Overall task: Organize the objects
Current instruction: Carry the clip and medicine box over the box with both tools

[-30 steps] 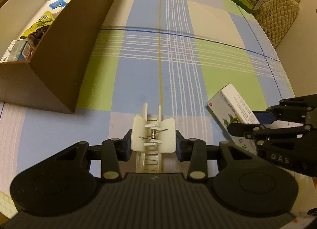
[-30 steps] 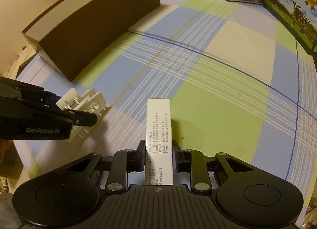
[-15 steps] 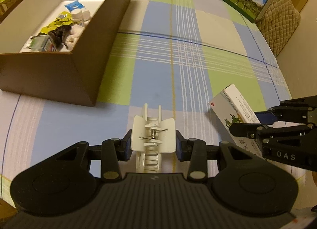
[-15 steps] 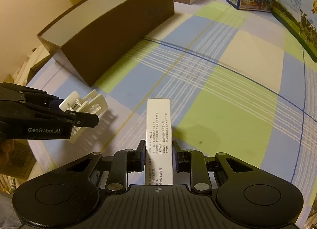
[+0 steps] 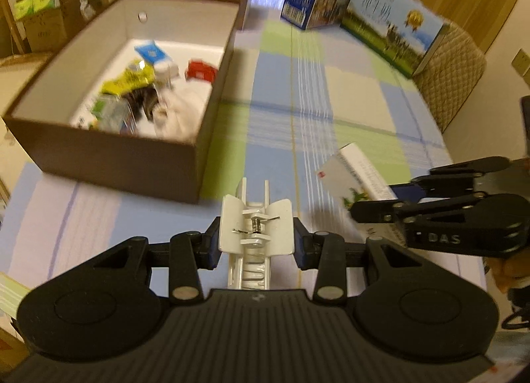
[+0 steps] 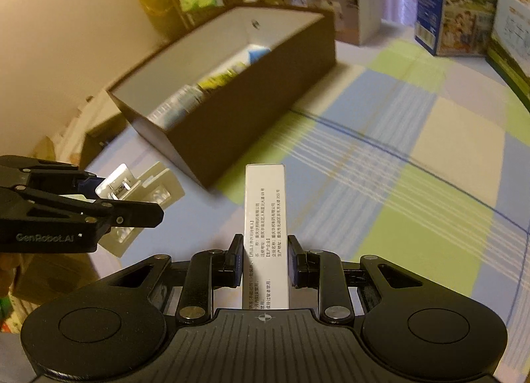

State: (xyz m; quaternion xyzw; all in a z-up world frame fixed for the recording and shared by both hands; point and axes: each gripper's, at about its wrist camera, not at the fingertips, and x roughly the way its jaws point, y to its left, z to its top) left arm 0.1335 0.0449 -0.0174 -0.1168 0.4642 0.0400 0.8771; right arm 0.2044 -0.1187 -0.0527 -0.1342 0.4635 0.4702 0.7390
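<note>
Meanwhile left gripper (image 5: pixel 255 244) pinches hair clip (image 5: pixel 255 234), right gripper (image 6: pixel 264 260) pinches carton (image 6: pixel 265 217); brown box (image 5: pixel 109 154) holds packets (image 5: pixel 129 80).

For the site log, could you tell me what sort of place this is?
Probably a home room: a checked tablecloth on the table, milk cartons standing at the back, stacked cardboard boxes beside a curtain.

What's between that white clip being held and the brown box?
Only bare checked tablecloth lies between the white clip and the brown box, in the left wrist view.
</note>
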